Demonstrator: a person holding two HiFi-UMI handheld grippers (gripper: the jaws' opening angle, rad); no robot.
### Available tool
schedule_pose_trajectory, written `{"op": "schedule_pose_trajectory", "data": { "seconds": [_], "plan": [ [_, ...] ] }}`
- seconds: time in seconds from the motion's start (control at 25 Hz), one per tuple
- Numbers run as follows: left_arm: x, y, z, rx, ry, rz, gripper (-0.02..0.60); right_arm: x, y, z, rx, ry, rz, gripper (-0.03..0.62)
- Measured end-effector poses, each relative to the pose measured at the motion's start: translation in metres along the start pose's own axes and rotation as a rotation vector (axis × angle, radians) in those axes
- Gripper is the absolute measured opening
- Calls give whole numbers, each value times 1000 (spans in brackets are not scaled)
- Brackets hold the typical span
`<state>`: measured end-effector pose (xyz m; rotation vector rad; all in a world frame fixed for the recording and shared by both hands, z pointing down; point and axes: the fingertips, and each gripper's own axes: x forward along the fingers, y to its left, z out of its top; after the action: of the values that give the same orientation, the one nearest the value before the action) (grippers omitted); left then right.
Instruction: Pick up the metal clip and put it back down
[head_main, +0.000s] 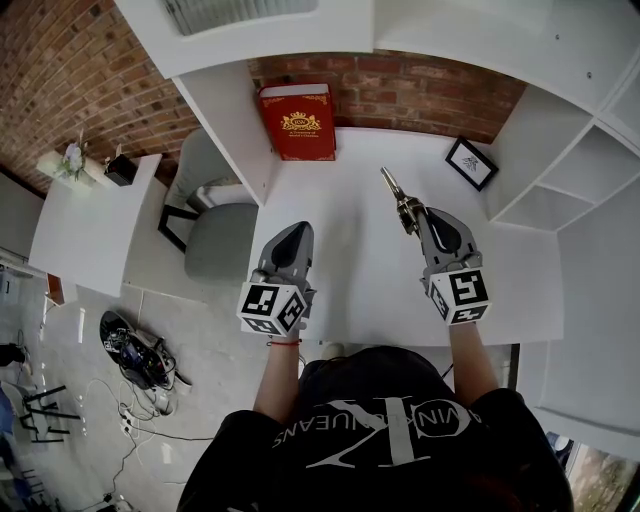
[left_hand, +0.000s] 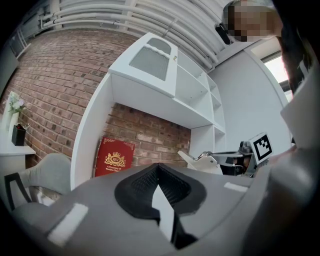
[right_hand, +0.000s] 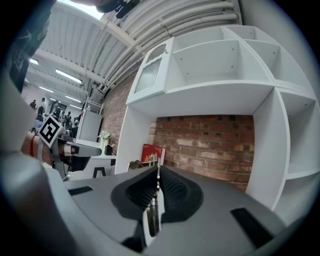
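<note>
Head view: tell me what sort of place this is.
Probably a home-office or study corner: a white desk with built-in shelves against a brick wall, a red book, a grey chair.

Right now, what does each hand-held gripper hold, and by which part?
Right hand-held gripper: the metal clip, by its near end, the rest jutting forward. Left hand-held gripper: nothing.

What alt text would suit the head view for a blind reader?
Seen from above, a person holds two grippers over a white desk; the right gripper is shut on a metal clip, the left gripper is shut and empty. A red book and a framed picture stand at the back of the desk.
</note>
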<state>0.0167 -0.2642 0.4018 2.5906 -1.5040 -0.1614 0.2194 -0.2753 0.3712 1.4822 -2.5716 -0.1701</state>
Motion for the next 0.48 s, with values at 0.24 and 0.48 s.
{"op": "schedule_pose_trajectory", "data": {
  "seconds": [0.24,0.48],
  "plan": [
    [-2,2,0,0,-2,9,11,1,1,2,-2,-5,4,17],
    [-1,3,-1,-4,-2,8,11,2,1,4,-5,-8,3,18]
  ]
}}
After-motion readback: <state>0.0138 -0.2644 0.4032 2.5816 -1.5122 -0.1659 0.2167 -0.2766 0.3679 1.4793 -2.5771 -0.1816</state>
